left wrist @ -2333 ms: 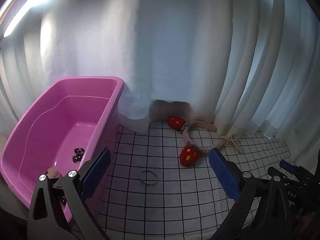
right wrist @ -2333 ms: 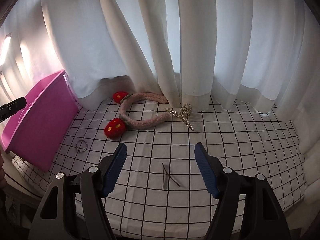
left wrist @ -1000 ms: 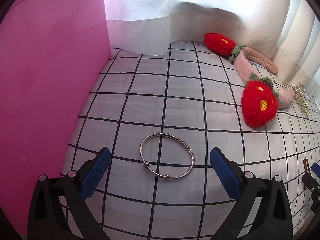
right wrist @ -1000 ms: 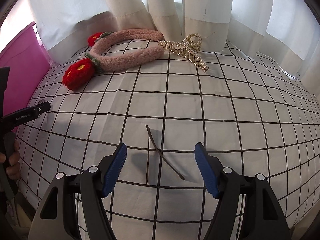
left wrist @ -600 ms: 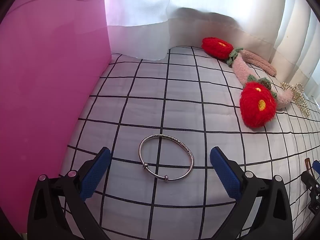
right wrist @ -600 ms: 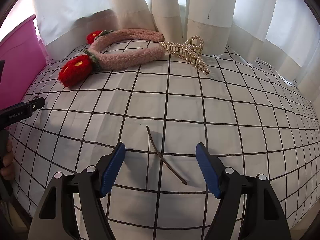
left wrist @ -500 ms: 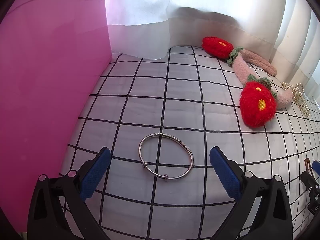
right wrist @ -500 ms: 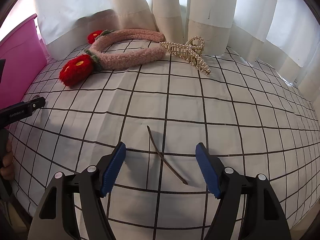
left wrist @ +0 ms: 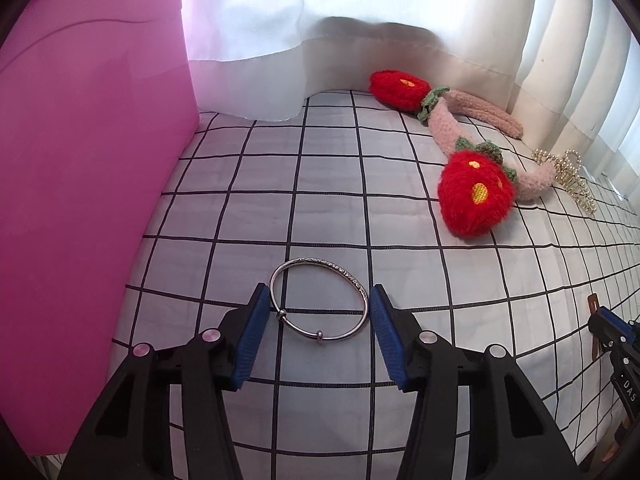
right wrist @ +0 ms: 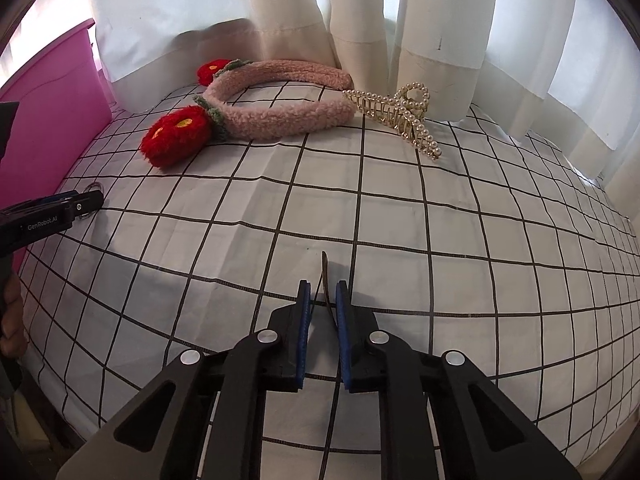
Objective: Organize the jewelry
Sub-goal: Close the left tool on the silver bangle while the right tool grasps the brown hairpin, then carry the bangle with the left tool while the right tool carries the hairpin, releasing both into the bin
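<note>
A silver bangle (left wrist: 318,302) lies flat on the checked cloth. My left gripper (left wrist: 318,312) has its blue pads on either side of the bangle, touching or nearly touching its rim. My right gripper (right wrist: 321,300) is closed on a thin brown hair pin (right wrist: 326,276) that lies on the cloth; the pin's tip sticks out ahead of the pads. The pink bin (left wrist: 80,160) stands just left of the bangle. The left gripper's tip also shows at the left of the right wrist view (right wrist: 86,204).
A pink fuzzy headband (right wrist: 280,116) with red strawberry ends (left wrist: 474,196) lies at the back by the white curtain (right wrist: 360,12). A pearl claw clip (right wrist: 404,114) lies to its right. The cloth's front edge is close below both grippers.
Both grippers have closed in: the left pads have come in onto the bangle's sides, and the right pads have shut around the hair pin. Nothing has been lifted.
</note>
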Demonstrator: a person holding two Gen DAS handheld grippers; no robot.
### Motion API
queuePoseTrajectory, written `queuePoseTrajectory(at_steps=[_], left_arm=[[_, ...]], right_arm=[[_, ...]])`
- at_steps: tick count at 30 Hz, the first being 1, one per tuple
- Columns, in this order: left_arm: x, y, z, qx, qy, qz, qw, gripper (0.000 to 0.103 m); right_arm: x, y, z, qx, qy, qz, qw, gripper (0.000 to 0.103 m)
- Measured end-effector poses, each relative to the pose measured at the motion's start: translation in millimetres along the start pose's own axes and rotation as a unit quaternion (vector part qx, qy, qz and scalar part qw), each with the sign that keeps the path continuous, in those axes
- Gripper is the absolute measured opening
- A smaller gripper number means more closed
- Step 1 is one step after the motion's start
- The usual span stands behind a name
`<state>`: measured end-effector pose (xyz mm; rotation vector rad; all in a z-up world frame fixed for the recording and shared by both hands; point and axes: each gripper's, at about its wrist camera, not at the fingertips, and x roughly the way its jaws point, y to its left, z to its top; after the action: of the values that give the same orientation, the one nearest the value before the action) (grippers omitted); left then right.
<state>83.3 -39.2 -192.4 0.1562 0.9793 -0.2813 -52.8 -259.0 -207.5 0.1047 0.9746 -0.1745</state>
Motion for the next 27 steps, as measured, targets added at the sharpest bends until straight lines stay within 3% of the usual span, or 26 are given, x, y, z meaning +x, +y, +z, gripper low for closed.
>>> queuePoseTrajectory(at_steps=[12,15,27], left_arm=[[-38,-7,2,0.004,-0.021,-0.006,0.9998,0.050],[-58,-4,6,-0.008,-0.039,-0.024,0.9989,0.050],[-147,5,31,-0.039,-0.116,-0.033,0.9920,0.050]], right_arm=[[-24,3,7,0.011,-0.018,0.020,1.000,0.012],[-36,5,10,0.010,-0.026,0.027,0.999,0.012],[-113,26,49,-0.029,-0.091,0.061,0.994,0.012]])
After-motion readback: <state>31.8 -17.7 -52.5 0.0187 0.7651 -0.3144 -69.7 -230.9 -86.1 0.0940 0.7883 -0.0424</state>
